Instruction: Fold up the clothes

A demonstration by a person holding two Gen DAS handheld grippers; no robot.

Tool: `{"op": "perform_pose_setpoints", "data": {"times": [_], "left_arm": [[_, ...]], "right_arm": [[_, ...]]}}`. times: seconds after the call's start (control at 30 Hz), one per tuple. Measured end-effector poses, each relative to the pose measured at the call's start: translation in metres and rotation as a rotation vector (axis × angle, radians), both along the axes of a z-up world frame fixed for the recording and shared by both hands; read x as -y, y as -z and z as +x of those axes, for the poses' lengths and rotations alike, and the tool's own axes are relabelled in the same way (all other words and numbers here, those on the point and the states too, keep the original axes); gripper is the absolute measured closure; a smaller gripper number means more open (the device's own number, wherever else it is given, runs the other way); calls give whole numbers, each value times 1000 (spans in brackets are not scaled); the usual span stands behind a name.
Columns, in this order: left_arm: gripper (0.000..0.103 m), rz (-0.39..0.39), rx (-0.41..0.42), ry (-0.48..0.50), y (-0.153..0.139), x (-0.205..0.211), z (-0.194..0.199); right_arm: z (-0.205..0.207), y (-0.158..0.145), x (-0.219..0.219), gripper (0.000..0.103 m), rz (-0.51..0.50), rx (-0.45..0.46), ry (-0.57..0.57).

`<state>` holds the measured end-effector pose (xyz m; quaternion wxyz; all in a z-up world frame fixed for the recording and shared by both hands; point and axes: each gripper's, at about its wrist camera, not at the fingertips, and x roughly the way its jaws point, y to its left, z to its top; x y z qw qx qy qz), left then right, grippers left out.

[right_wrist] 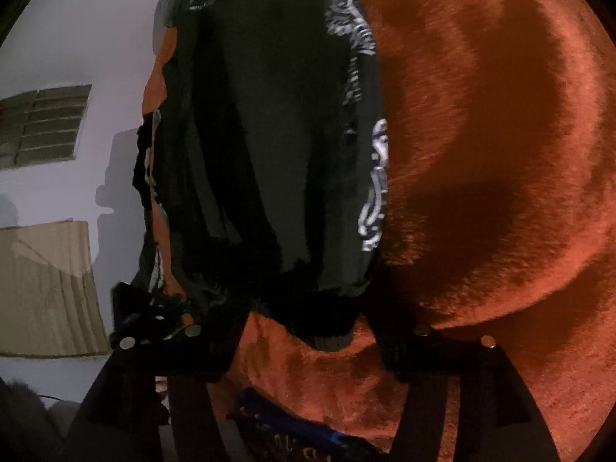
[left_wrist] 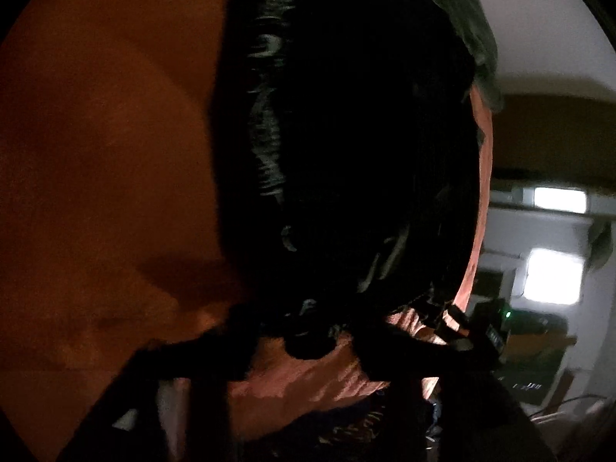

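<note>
Lying on orange blanket [right_wrist: 500,154], dark garment [right_wrist: 269,154]; detail lost in shadow; both tongs parted, clear of cloth.

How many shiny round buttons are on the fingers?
4 in the right wrist view: two on the left finger, two on the right finger. The left wrist view is too dark to show any.

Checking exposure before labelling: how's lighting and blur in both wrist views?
Left wrist: underexposed, black garment a near-featureless mass, windows blown out, soft blur. Right wrist: brighter, white print on the garment legible, hard shadows on the orange blanket, fisheye bending at the edges.
</note>
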<state>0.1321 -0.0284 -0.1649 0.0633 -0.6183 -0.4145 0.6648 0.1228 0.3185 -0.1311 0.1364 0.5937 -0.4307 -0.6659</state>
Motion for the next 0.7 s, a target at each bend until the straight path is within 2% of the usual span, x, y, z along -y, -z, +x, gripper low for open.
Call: {"op": "perform_pose_setpoints", "data": {"times": [0.07,0.13,0.2,0.27,0.33,0.43,0.53,0.6,0.7], "left_arm": [[42,-10,17,15,8,-11,-2],[45,-70,7,13,11,-17,1],[77,-123,-24,-13,10,-18,5],[89,-121,-63,-18,7,-14,9],[91,-103,-105,-16,2,-8,15],[92,-102,-166,6,-2,4,30],[92,-85,-143,-10,13,14,32],[92,-65,-134,-28,20,16,28],[91,-101,-167,13,11,14,31]], "right_arm": [[-3,-1,6,45,35,-9,-10],[-4,-3,12,66,85,-25,-19],[-3,-9,15,73,142,-58,-50],[-1,-20,20,79,176,-105,-79],[2,-31,23,84,192,-158,-106],[7,-34,18,86,94,-204,-101],[8,-2,13,86,67,-83,-74],[8,7,11,85,39,-60,-62],[3,5,10,82,18,-54,-64]]}}
